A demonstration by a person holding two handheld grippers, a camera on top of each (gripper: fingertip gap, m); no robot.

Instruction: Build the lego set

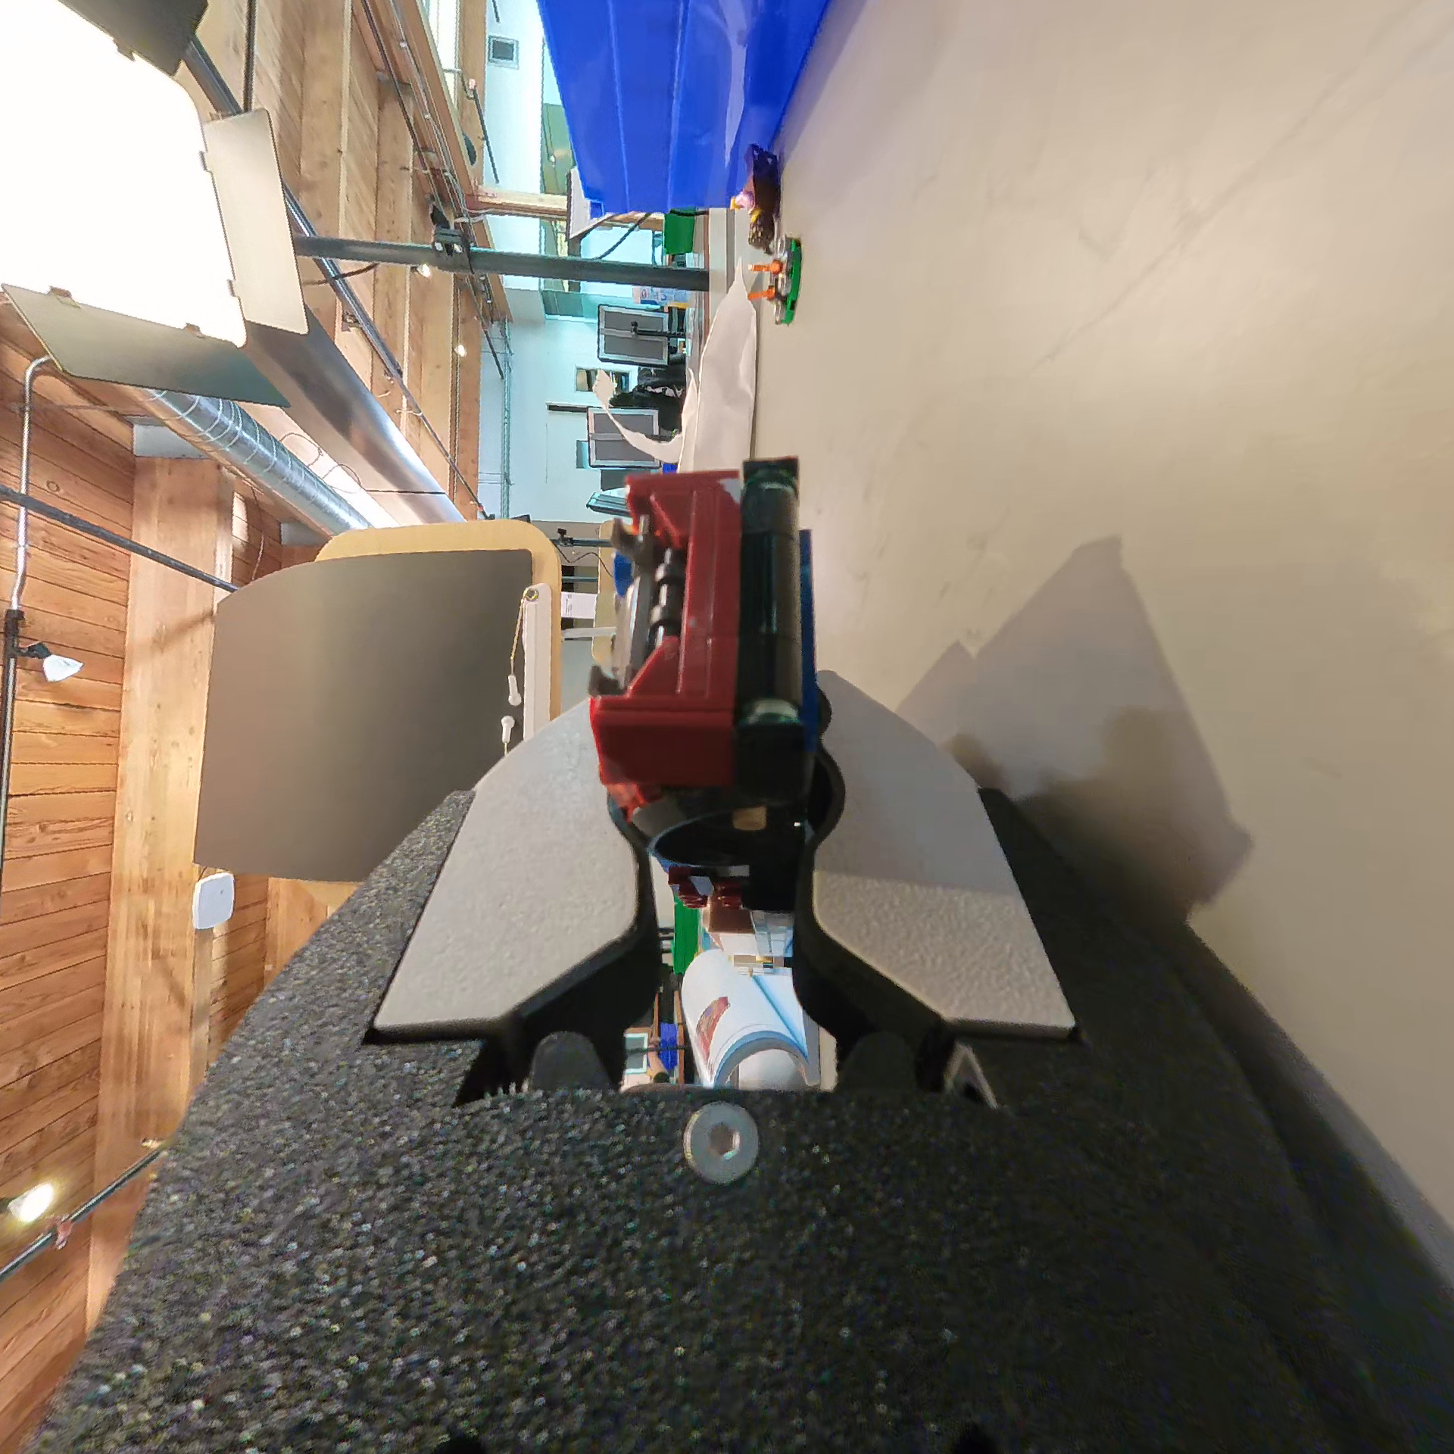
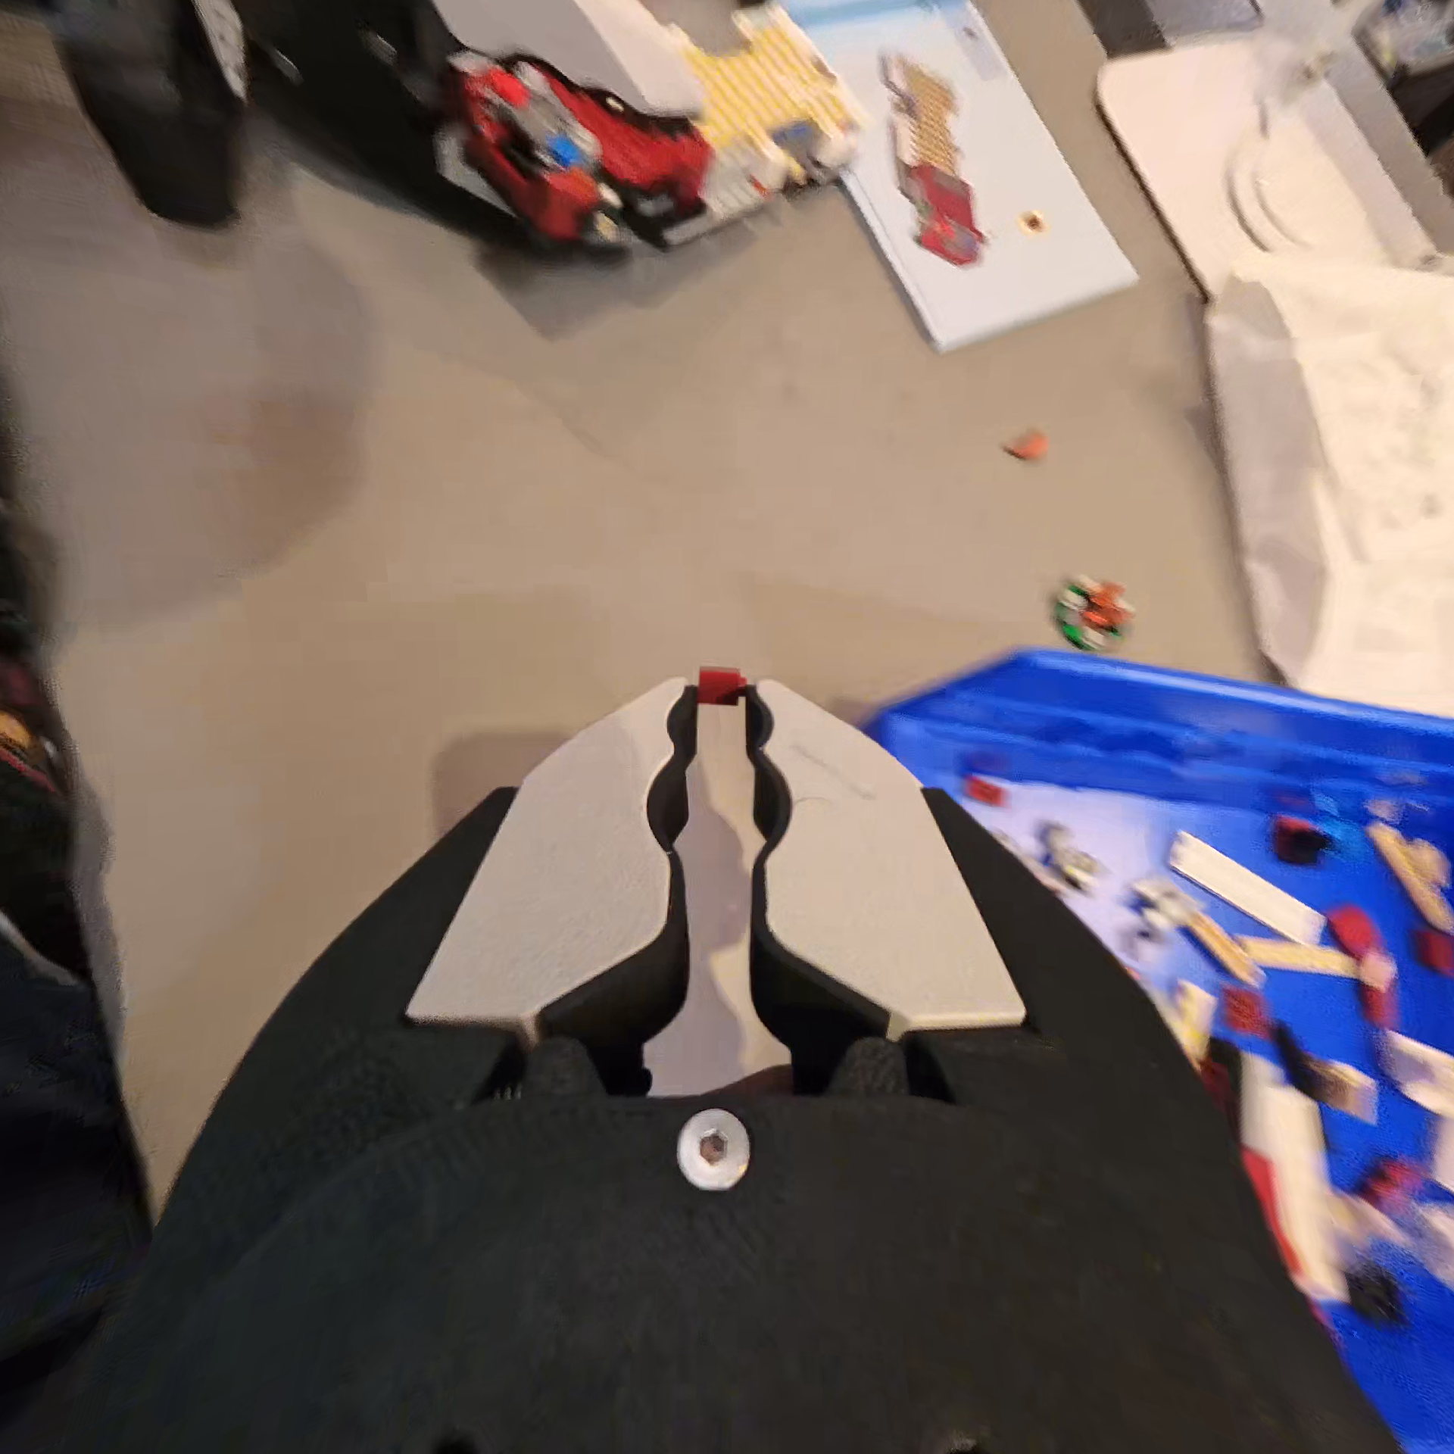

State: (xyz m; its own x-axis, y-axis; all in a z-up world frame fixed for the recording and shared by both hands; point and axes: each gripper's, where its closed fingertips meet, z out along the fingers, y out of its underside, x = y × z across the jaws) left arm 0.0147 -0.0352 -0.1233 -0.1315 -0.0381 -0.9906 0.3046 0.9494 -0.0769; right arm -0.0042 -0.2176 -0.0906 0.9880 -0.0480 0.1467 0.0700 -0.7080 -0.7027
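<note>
Left wrist view: left tool [image 1: 712,755] clamps red/black brick car [image 1: 692,629]; right tool [image 2: 720,692] pinches small red brick [image 2: 720,683] nr blue bin [image 2: 1180,708].

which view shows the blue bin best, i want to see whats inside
The right wrist view: it looks down into the blue bin, showing loose bricks scattered on its floor. The left wrist view shows only the bin's outer wall far off, contents hidden.
</note>
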